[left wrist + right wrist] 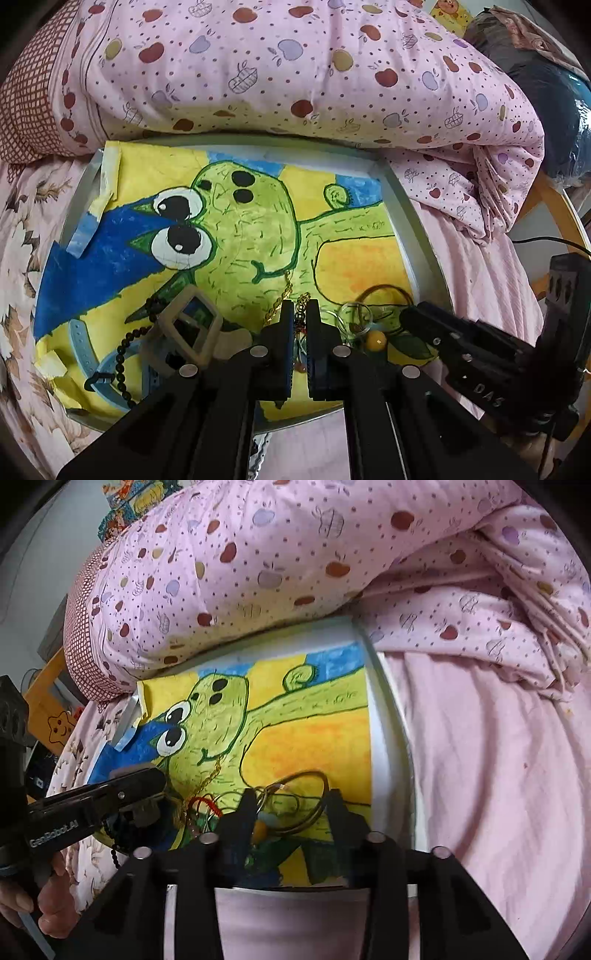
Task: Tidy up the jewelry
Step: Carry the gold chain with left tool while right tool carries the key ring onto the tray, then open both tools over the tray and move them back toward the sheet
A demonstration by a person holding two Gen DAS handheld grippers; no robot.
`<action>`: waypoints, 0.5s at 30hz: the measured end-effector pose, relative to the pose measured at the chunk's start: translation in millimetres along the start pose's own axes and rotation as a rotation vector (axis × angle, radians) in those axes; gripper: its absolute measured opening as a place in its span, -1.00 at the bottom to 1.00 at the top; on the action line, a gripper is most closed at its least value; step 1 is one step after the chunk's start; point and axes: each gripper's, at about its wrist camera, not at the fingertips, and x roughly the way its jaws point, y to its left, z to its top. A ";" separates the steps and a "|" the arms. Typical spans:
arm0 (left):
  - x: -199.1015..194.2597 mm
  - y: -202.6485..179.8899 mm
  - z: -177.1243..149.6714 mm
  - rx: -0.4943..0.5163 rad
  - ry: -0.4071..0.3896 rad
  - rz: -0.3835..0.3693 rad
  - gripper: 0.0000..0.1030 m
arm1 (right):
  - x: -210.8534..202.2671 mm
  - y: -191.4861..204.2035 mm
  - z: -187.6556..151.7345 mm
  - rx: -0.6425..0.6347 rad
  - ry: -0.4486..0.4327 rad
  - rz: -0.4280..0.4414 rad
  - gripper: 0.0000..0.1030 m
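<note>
Left claw (pixel 300 314) is pinched shut on a small beaded trinket (pixel 300 320) above the jewelry heap (pixel 332 321) at the painted board's (pixel 402 206) near edge — right claw (pixel 291 805) gapes open over the big bangle (pixel 306 801), bare painting beyond, and the tangle is hard to sort out.

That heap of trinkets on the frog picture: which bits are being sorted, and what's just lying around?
Part of the job:
- gold chain
- dark bead string
- thin bangle
- clear ring
- yellow bead
- blue strap
- left gripper, shut
- right gripper, open

Just lying about:
- frog drawing
- apple-print quilt
- pink sheet
</note>
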 end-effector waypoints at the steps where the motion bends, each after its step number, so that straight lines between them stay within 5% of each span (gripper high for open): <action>1: -1.1 -0.1 0.6 -0.002 0.001 0.002 -0.82 | -2.4 0.2 0.0 -0.006 -0.010 -0.008 -0.04; 3: -6.5 0.7 1.2 -0.007 -0.014 0.011 -0.24 | -6.0 0.1 1.6 -0.007 -0.027 -0.015 0.12; 5: -15.9 2.0 1.8 -0.027 -0.047 0.002 0.06 | -11.0 -0.9 3.2 -0.002 -0.051 -0.020 0.29; 10: -36.5 -0.7 5.4 -0.028 -0.097 0.044 0.14 | -25.3 -0.9 7.9 0.008 -0.129 -0.017 0.56; 15: -66.9 -5.5 2.7 -0.011 -0.187 0.106 0.59 | -44.3 1.7 9.3 0.006 -0.221 0.005 0.76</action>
